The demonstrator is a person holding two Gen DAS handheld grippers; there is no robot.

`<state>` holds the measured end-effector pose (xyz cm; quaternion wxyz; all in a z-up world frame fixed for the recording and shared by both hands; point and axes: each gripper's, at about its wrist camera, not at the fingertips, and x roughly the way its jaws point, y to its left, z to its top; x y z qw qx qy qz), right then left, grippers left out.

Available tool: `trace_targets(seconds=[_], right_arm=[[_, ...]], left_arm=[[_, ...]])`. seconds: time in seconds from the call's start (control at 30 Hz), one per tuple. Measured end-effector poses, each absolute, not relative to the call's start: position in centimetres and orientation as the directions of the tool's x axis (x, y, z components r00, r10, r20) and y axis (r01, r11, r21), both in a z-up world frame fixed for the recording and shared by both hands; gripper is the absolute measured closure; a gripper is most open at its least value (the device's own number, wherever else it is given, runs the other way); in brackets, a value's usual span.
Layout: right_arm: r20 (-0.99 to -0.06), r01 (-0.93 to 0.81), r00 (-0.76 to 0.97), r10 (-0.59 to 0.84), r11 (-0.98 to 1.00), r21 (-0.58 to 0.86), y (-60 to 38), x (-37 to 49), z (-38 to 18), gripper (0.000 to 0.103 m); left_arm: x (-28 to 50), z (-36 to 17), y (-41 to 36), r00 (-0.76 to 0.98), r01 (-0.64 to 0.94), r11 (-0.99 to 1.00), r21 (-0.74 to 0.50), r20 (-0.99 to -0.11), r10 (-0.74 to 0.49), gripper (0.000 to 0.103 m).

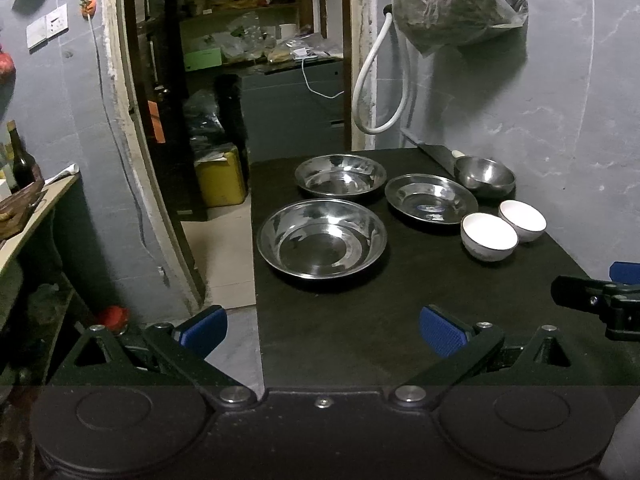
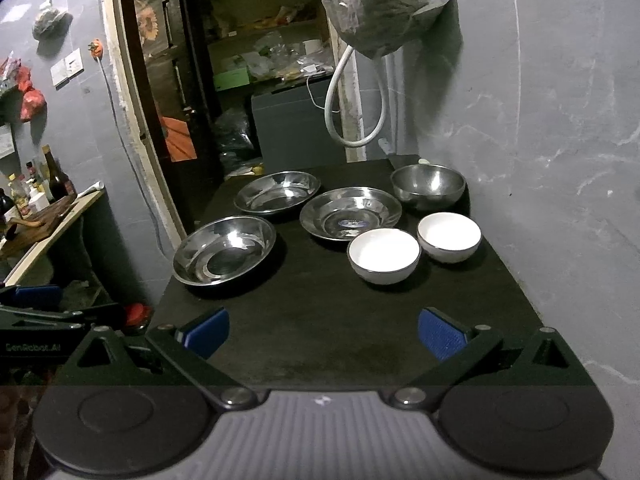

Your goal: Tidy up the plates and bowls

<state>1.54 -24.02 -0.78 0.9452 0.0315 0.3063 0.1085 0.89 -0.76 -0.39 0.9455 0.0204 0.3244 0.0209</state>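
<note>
On the black table (image 1: 340, 332) (image 2: 320, 320) lie three shallow steel plates: a near one (image 1: 322, 238) (image 2: 225, 250), a far one (image 1: 340, 175) (image 2: 277, 193) and a third with a blue label (image 1: 431, 199) (image 2: 350, 213). A deep steel bowl (image 1: 485, 176) (image 2: 428, 186) stands at the back right. Two white bowls (image 1: 489, 237) (image 1: 522, 220) (image 2: 384, 255) (image 2: 449, 237) sit side by side near the wall. My left gripper (image 1: 322, 330) is open over the table's left front edge. My right gripper (image 2: 322, 332) is open over the front of the table. Neither touches anything.
A grey wall (image 2: 560, 160) runs along the table's right side, with a hanging plastic bag (image 1: 456, 4) and a white hose (image 1: 380, 92) above the back. Left of the table an open doorway (image 1: 240, 100) shows cluttered shelves. A wooden counter (image 2: 52, 216) with bottles stands far left.
</note>
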Motion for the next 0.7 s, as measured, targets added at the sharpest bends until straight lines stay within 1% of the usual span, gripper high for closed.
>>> trace_targets(seconds=[0.3, 0.6, 0.7], right_arm=[[-0.574, -0.195, 0.774, 0.267, 0.963, 0.185, -25.4, 2.0, -2.0, 0.0], [-0.56, -0.181, 0.778, 0.285, 0.955, 0.235, -26.9, 2.8, -2.9, 0.0], [-0.554, -0.166, 0.784, 0.281, 0.954, 0.249, -27.0, 3.0, -3.0, 0.0]], left_arm=[[1.0, -0.4, -1.9, 0.762, -0.032, 0.995, 0.094, -0.641, 0.085, 0.001], [3.2, -0.2, -2.0, 0.736, -0.096, 0.992, 0.086, -0.665, 0.129, 0.001], [4.4, 0.2, -1.3, 0.733, -0.102, 0.992, 0.071, -0.669, 0.123, 0.001]])
